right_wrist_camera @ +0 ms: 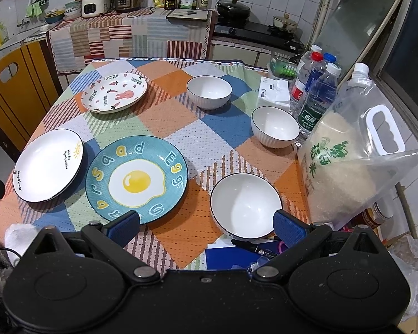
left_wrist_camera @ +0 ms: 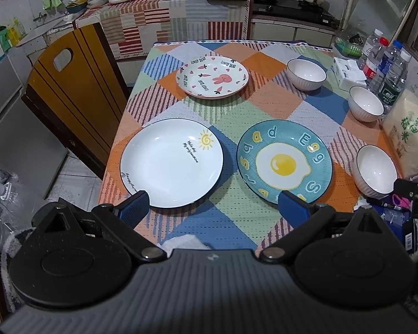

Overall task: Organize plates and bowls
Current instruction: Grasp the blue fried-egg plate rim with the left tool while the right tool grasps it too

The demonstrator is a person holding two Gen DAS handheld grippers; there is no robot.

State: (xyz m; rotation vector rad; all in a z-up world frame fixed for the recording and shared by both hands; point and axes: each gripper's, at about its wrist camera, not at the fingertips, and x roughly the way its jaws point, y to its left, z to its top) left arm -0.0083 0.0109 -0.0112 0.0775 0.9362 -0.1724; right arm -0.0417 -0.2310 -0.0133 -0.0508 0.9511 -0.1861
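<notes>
Fingers of both grippers spread wide, empty; left gripper (left_wrist_camera: 213, 204) hangs between sun plate (left_wrist_camera: 171, 162) & egg plate (left_wrist_camera: 284, 161), right gripper (right_wrist_camera: 206, 224) by nearest bowl (right_wrist_camera: 245, 204); dishes lie apart, likely unsorted; rice bag (right_wrist_camera: 348, 167) crowds the bowl's right, cloth open centre.

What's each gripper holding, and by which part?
Nothing. Left gripper and right gripper are both open, above the table edge, clear of the plates and bowls.

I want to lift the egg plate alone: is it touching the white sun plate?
Apart. The left wrist view shows a strip of tablecloth between the white sun plate and the egg plate.
</notes>
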